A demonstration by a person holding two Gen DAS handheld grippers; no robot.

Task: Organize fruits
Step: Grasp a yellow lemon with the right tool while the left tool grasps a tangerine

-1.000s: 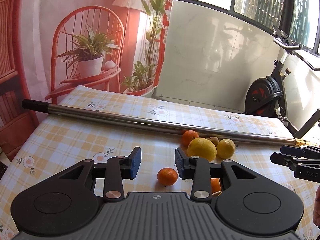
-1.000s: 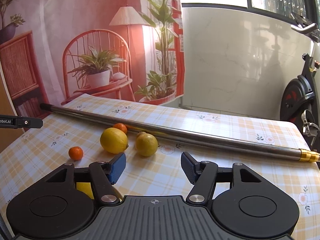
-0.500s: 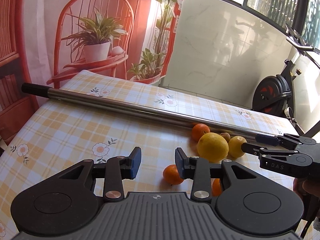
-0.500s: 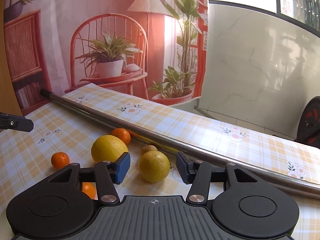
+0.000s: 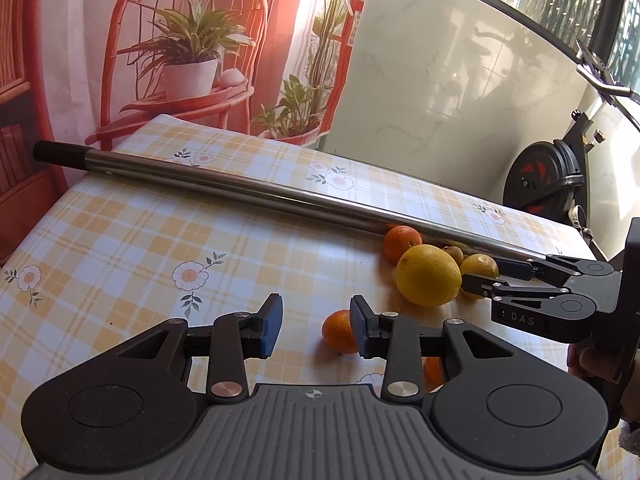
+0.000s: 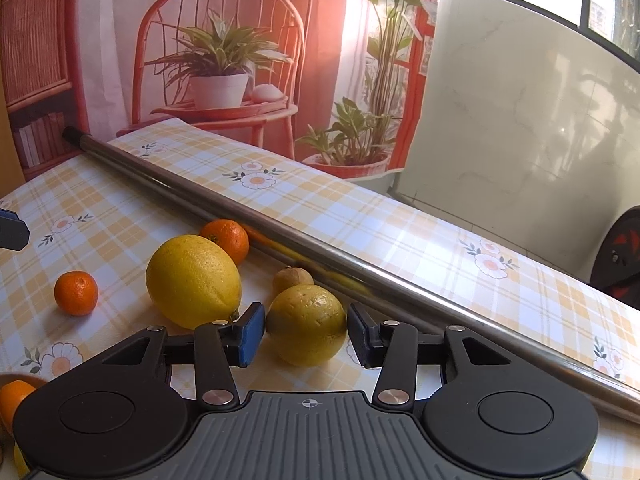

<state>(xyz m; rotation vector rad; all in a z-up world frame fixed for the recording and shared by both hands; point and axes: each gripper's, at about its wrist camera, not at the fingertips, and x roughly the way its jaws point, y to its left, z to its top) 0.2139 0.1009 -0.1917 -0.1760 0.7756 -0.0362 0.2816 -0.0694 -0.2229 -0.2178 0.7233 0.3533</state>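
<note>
Fruit lies loose on the worktop (image 6: 400, 240), clustered just on the near side of a long metal pole (image 6: 320, 258) that crosses it from the far left corner toward the right edge, and nothing seen here looks sorted yet. A large lemon (image 6: 193, 280) sits near a tangerine (image 6: 226, 239) that rests against the pole; a small brownish fruit (image 6: 293, 277), too small to name, lies beside the pole, and another tangerine (image 6: 76, 293) sits apart toward the left edge. The right tool (image 6: 306, 334) straddles a smaller yellow citrus (image 6: 306, 324) with its jaws closing; the blue pads stand just beside the skin on either side, and a firm press is not visible. The left tool (image 5: 316, 326) hangs narrowly parted and empty, its right pad in front of the separate tangerine (image 5: 338, 332). Part of another orange fruit (image 6: 14, 398) shows at the near left edge, in or against something brown that I cannot identify; whether it is a container is unclear. By my reading, the task is at an early stage: one first pick is under way, and the other fruits remain to be gathered.
</note>
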